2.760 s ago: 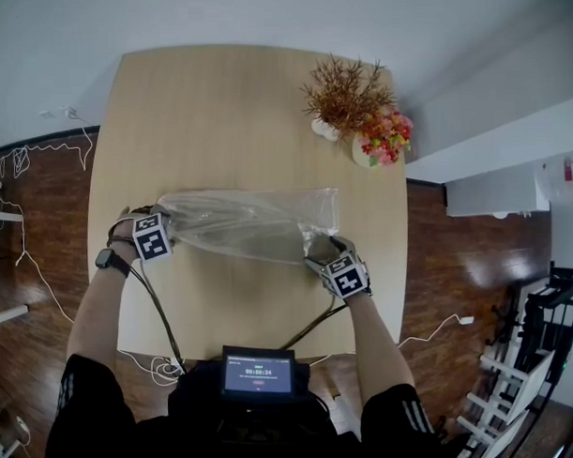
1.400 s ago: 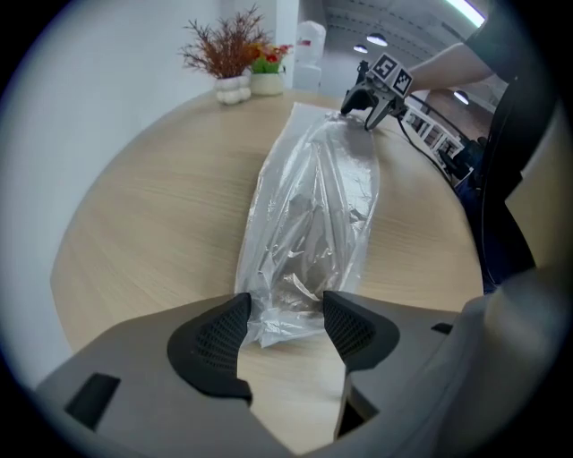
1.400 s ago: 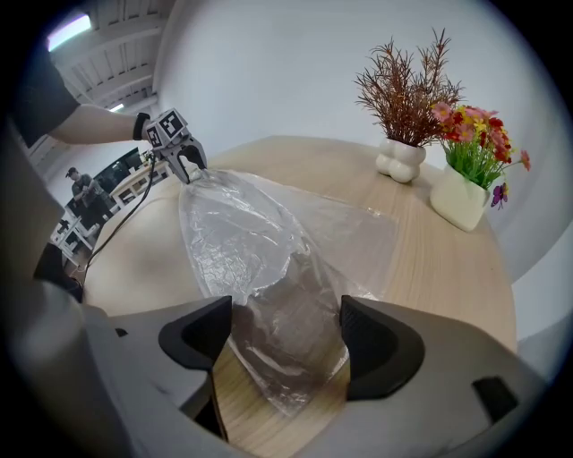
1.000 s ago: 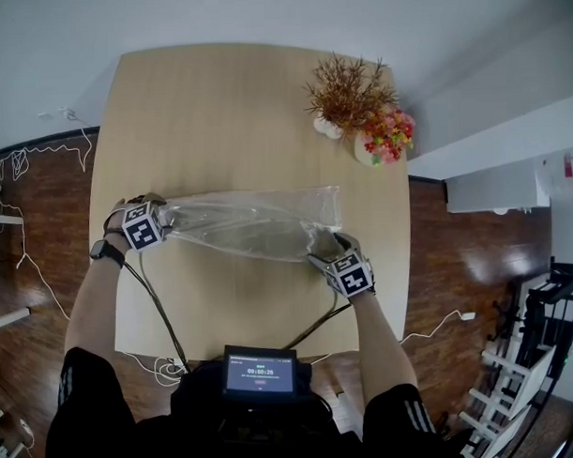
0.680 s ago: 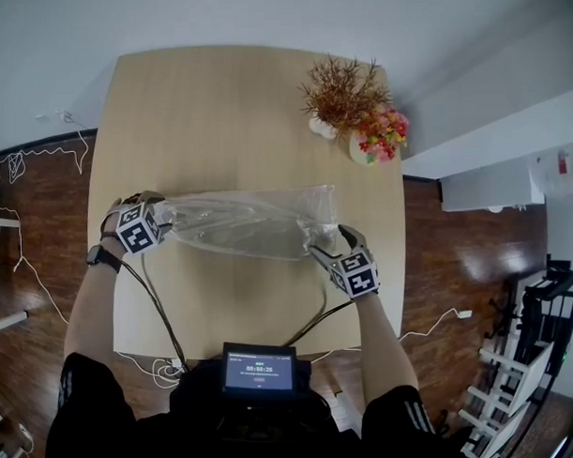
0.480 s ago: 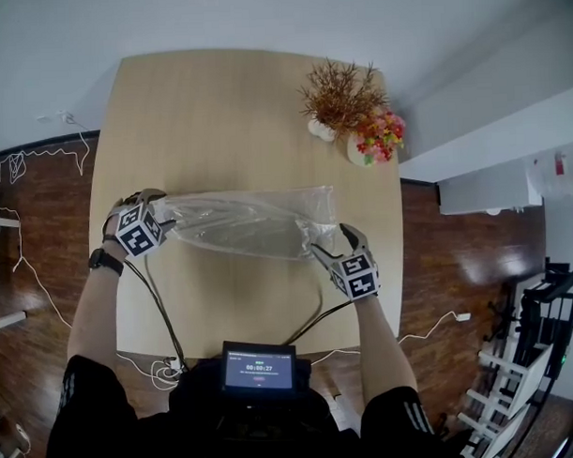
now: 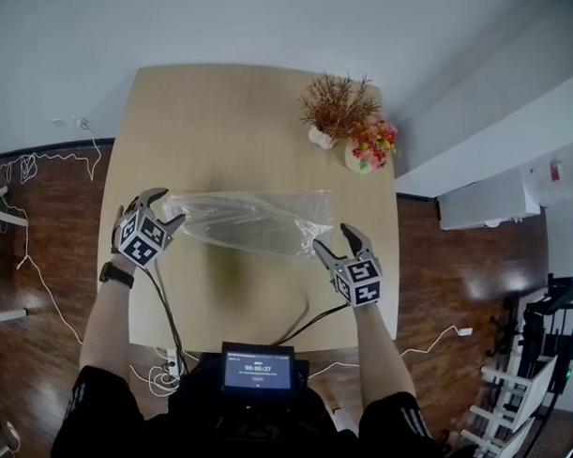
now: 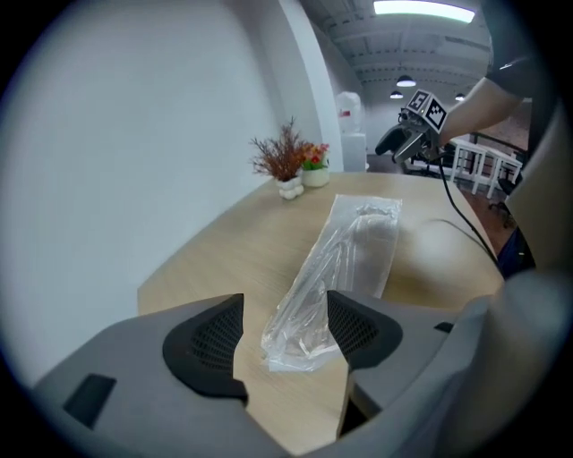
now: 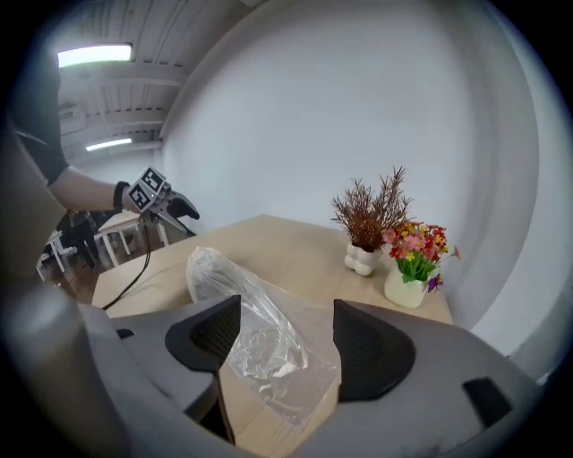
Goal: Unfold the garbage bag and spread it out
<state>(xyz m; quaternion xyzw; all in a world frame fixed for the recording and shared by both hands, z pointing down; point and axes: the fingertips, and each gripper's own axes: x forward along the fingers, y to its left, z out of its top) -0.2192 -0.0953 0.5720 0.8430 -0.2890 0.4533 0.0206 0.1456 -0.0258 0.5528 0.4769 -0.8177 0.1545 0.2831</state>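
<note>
The clear garbage bag [image 7: 253, 223] lies stretched left to right across the wooden table [image 7: 235, 112]. My left gripper [image 7: 168, 207] hovers at its left end, jaws wide and still opening; the bag's end [image 8: 304, 322] shows between the pads, untouched. My right gripper [image 7: 331, 239] hangs just off the bag's near right corner. Its jaws are closing, with the crinkled bag [image 9: 260, 331] seen between them on the table, not pinched. Each gripper also shows far off in the other's view: the right gripper [image 8: 407, 139] and the left gripper [image 9: 166, 204].
A dried plant in a white vase [image 7: 337, 104] and a pot of colourful flowers [image 7: 368, 145] stand at the table's far right. Cables [image 7: 313, 316] trail over the near edge. A small screen [image 7: 259, 370] sits at the person's chest. Dark wood floor surrounds the table.
Both grippers have let go of the bag's ends and drawn back a little. The bag now rests loose on the table.
</note>
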